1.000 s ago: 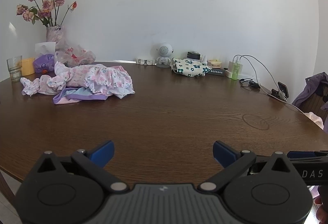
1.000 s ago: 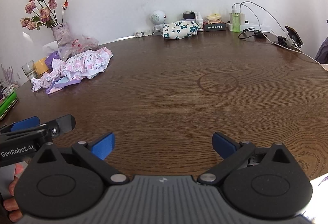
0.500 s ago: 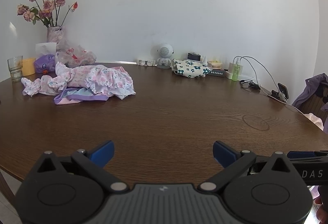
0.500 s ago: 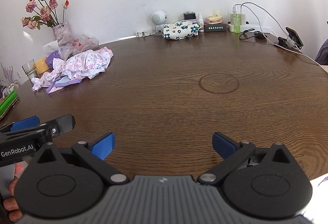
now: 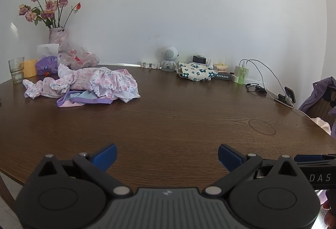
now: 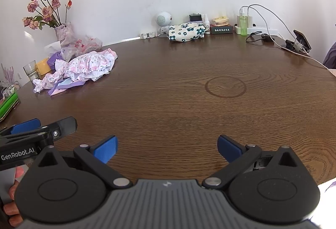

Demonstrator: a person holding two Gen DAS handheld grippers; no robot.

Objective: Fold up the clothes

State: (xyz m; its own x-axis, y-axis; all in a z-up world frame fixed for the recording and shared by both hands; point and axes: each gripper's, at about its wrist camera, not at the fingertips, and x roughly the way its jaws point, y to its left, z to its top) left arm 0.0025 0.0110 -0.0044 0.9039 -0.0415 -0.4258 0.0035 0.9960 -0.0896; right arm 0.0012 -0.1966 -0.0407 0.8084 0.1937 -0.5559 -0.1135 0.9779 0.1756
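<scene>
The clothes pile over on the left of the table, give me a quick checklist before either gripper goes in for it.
1. Left gripper open and empty: ok, jaws spread wide.
2. Right gripper open and empty: ok, jaws spread wide.
3. Clothes pile within grasp: not ok, it lies far across the table from both grippers.
4. Path to the pile free: ok, only bare wood lies between.
5. Single garment to pick out: cannot tell, the floral piece sits on purple pieces, bunched together.
6. Fragile things near the pile: not ok, a glass and a flower vase stand close behind it.
</scene>
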